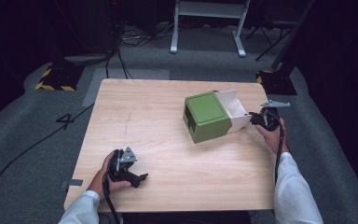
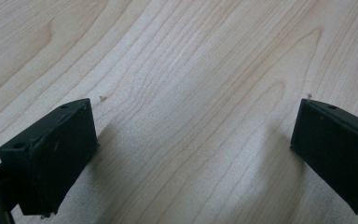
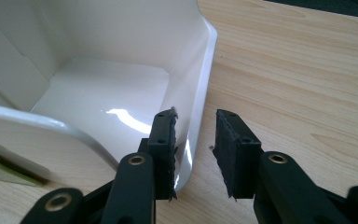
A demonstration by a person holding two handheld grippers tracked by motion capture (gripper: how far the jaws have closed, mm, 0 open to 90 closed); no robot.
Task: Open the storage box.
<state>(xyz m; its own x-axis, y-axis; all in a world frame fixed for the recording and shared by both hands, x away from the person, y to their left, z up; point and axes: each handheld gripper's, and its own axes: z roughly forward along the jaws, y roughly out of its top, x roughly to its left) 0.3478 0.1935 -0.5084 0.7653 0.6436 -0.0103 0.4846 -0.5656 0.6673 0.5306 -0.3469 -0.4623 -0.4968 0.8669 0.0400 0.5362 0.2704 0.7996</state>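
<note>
The green box (image 1: 206,116) sat right of the table's (image 1: 168,140) middle. The right gripper (image 3: 195,140) straddled its white flap (image 3: 200,84), jaws narrowly apart. The left gripper (image 2: 191,149) gaped wide on bare wood, well away.

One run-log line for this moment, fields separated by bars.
left gripper: open, low over table | right gripper: open, jaws straddle white flap | green box: on table

Black "4" marked on grey floor (image 1: 28,140).

One green box (image 1: 206,116) with one white flap (image 1: 233,108) sits on the one table (image 1: 168,154); two grippers, left (image 1: 137,178) and right (image 1: 255,119), flank the box.
</note>
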